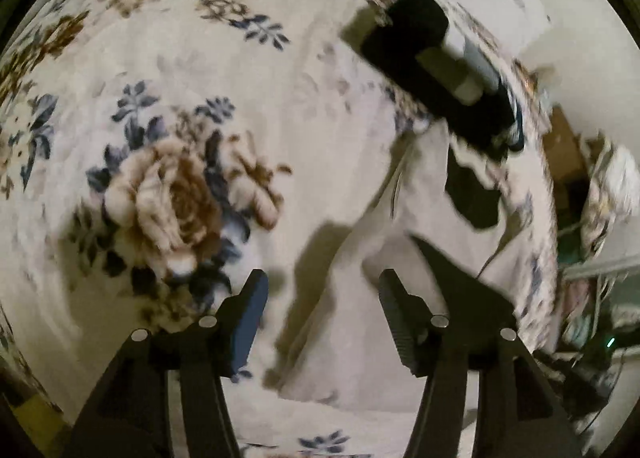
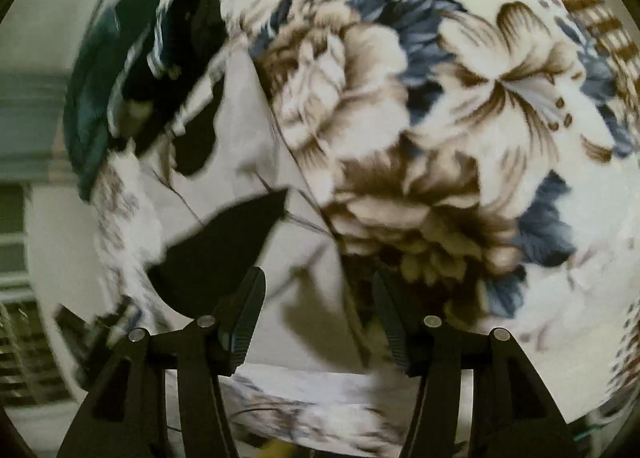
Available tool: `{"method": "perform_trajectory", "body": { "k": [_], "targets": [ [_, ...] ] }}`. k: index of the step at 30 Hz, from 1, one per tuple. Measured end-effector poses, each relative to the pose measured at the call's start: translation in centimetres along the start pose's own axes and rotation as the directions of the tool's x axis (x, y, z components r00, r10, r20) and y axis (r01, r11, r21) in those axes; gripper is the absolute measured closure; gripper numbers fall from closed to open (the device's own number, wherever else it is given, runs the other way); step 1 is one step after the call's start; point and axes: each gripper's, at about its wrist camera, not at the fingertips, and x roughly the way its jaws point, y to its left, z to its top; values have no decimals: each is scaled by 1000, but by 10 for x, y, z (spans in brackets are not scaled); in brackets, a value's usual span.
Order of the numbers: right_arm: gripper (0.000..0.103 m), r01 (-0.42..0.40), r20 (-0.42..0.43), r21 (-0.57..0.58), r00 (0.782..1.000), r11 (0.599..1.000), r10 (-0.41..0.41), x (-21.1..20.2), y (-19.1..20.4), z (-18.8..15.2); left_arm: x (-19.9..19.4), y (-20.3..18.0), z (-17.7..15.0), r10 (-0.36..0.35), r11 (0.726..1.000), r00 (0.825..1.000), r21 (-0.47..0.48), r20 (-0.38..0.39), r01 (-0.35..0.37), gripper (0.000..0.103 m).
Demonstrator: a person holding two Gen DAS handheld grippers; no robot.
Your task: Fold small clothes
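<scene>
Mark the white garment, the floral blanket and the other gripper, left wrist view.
white garment (image 1: pixel 352 258), left wrist view, middle of cloth
floral blanket (image 1: pixel 168 202), left wrist view, brown rose
right gripper (image 1: pixel 436 70), left wrist view, black body

- The left gripper (image 1: pixel 324 310) points forward, its two black fingers spread wide apart with nothing between them.
- The right gripper (image 2: pixel 320 306) also has its fingers spread wide and empty.
- In the left wrist view, the right gripper appears far right, blurred.

Both views are dim, warm-toned and smeared by motion blur. Fisheye curvature bends the edges into black corners. Hard shadows fall on the floral blanket (image 1: pixel 168 186).
</scene>
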Motion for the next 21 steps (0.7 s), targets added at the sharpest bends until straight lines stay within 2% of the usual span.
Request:
{"method": "perform_trajectory", "body": {
  "k": [3,5,7,9,11,13,14,17,21],
  "targets": [
    [45,90,-24,-174,995,981,-95,17,25,-1,20,-8,-3,43,997,999,62,-27,-41,48],
    [45,132,-52,-288,987,948,-153,32,45,-1,38,-18,-2,77,990,996,119,-43,-71,48],
    [46,192,-33,-344,976,919,-216,43,57,2,57,-27,2,112,980,992,169,-63,-100,48],
    [47,229,5,-306,971,924,-239,50,60,18,77,-37,14,144,970,987,208,-72,-126,48],
    [49,278,75,-176,960,944,-269,46,51,46,88,-41,28,178,963,982,214,-64,-161,48],
    [49,273,112,-33,957,961,-268,34,37,69,86,-40,48,168,970,985,183,-37,-159,48],
    [48,242,121,16,963,970,-242,26,31,78,82,-38,56,160,974,987,164,-27,-154,48],
    [48,174,112,15,978,985,-175,7,28,81,70,-30,71,107,988,994,117,-26,-104,48],
    [48,128,23,-11,992,992,-128,4,21,64,61,-25,68,60,990,997,129,-58,-52,48]
  ]
}}
